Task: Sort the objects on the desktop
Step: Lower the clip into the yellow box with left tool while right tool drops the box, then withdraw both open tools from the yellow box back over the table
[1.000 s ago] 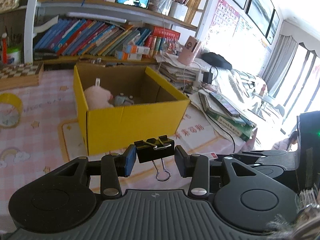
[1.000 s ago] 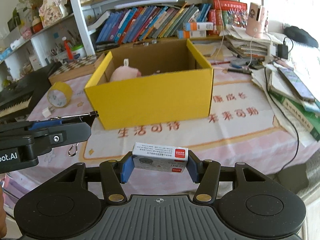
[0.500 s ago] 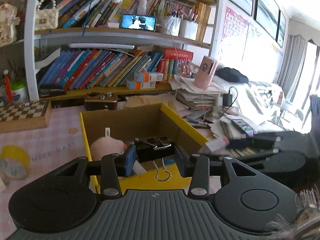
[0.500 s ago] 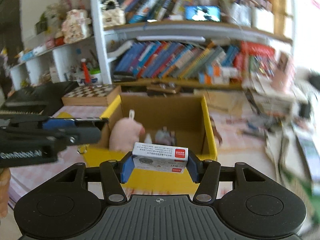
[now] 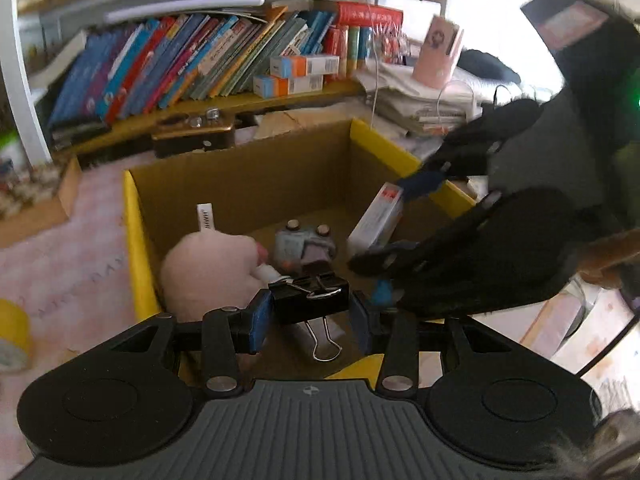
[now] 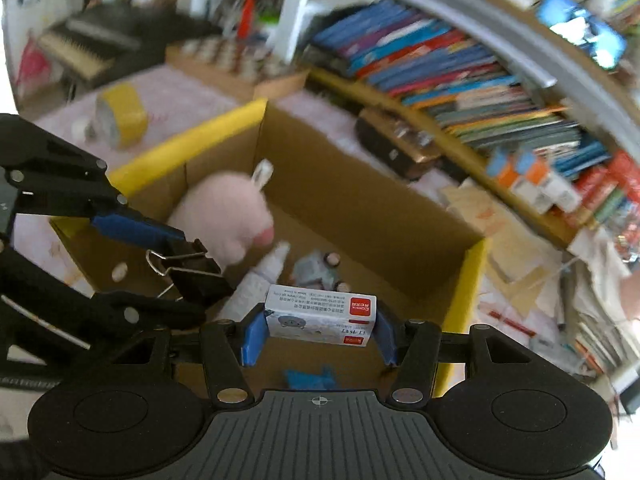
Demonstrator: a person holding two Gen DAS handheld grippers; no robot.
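Left gripper (image 5: 308, 314) is clamping a stiff, light binder clip (image 5: 309, 300) by its body; right gripper (image 6: 320, 334) is pinching a light, crushable staple box (image 6: 321, 315) end to end above the yellow box (image 6: 466, 292).

Box (image 5: 136, 240) on counter (image 5: 72, 240) before bookshelf (image 5: 200, 64) — plush toy (image 5: 208, 268) inside at left, small toy car (image 5: 304, 244) right of it. Tape roll (image 5: 12, 340) on counter, left of box.

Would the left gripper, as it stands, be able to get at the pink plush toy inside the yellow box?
Probably not yet. The left gripper is shut on the black binder clip, so its fingers are occupied. The pink plush toy lies uncovered in the yellow box, just below, so it should be reachable once the clip is dropped.
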